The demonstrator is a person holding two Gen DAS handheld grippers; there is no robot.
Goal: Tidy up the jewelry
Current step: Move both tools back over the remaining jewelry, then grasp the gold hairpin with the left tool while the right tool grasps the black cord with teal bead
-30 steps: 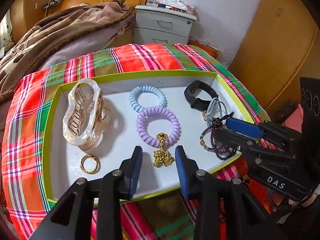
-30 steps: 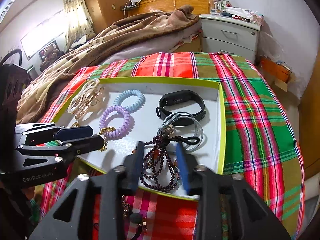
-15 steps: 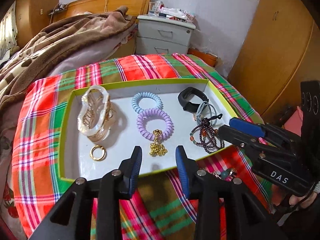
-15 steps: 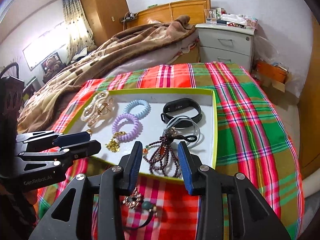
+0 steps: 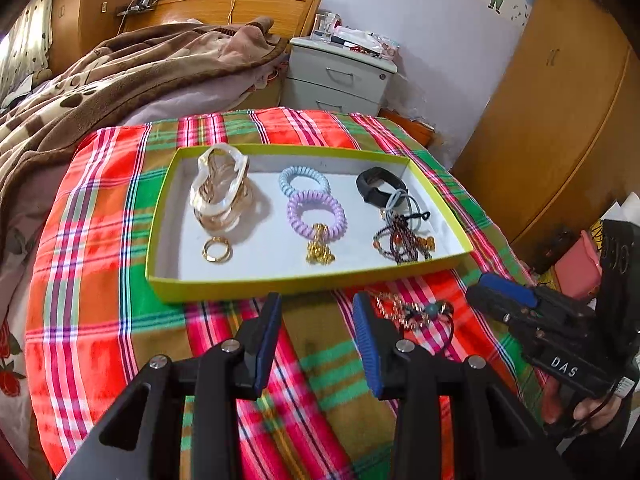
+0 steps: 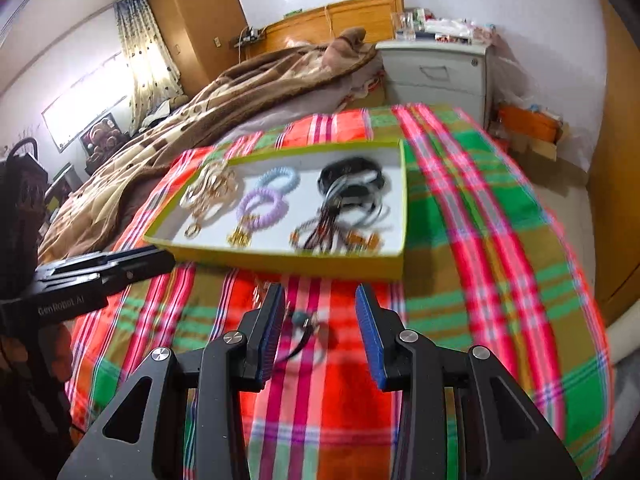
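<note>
From the left wrist, the left tool (image 5: pixel 316 320) hangs open and empty over the plaid cloth (image 5: pixel 100 320), short of the green-rimmed tray (image 5: pixel 160 240), and the loose necklace (image 5: pixel 416 312) lies on the cloth just right of its right finger, in front of the tray's near wall. The right tool (image 5: pixel 504 296) waits farther right; I cannot tell its jaw gap from here. Over to the right wrist: the right tool (image 6: pixel 320 320) is spread wide, holding nothing, and the necklace (image 6: pixel 304 328) sits between its fingertips, slightly toward the left one (its cord trailing back toward the camera, blurred). So the right hand looks better placed for the pickup. A second ago both tools hovered low at the tray's front edge; they have since pulled back and up, bringing the necklace into view.
</note>
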